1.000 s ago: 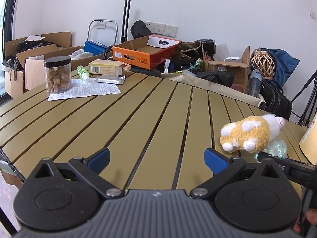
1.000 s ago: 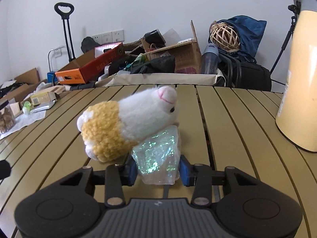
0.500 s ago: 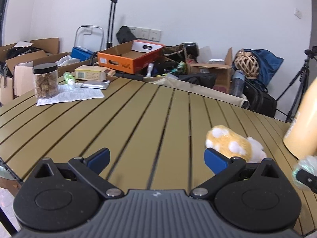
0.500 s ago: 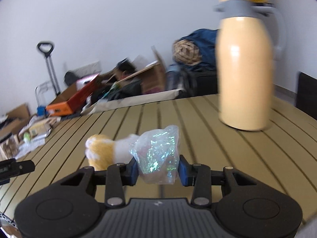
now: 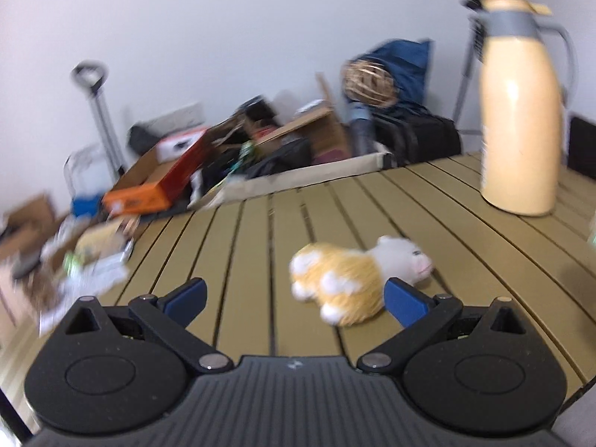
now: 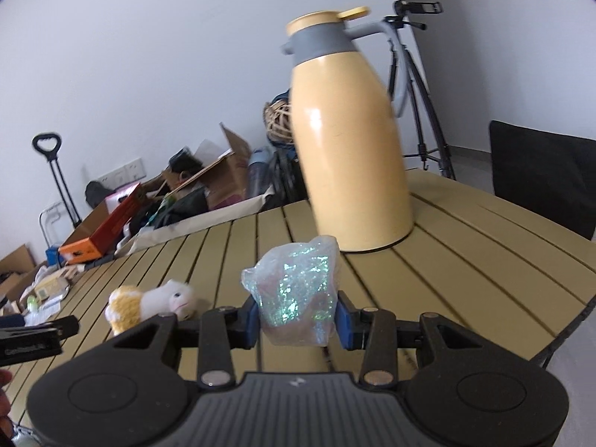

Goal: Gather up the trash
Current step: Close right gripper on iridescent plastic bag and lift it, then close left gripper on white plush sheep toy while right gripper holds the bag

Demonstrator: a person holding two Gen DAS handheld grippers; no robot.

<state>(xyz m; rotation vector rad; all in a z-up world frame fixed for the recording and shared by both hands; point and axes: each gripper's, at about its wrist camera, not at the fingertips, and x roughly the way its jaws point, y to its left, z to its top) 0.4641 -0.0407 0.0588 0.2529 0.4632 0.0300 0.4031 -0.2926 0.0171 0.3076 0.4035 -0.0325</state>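
Left gripper (image 5: 294, 296) empty, jaws spread wide, hovering over slatted table (image 5: 246, 253); one plush toy (image 5: 354, 283) lying just ahead of the jaws, nearer the right-hand pad. Right gripper (image 6: 298, 322) clamped narrow on one crumpled iridescent wrapper (image 6: 294, 294), pinched at its lower half between both blue pads, top puffing above them. Probably feather-light, crinkly, slippery and easily squashed; firm mid-bunch grip likely safest. One tall yellow thermos jug (image 6: 350, 141) beyond the jaws, slightly right.

The left gripper (image 5: 294, 292) hangs wide open over the slatted table (image 5: 246, 260); a plush toy (image 5: 354, 279) lies near its right finger.
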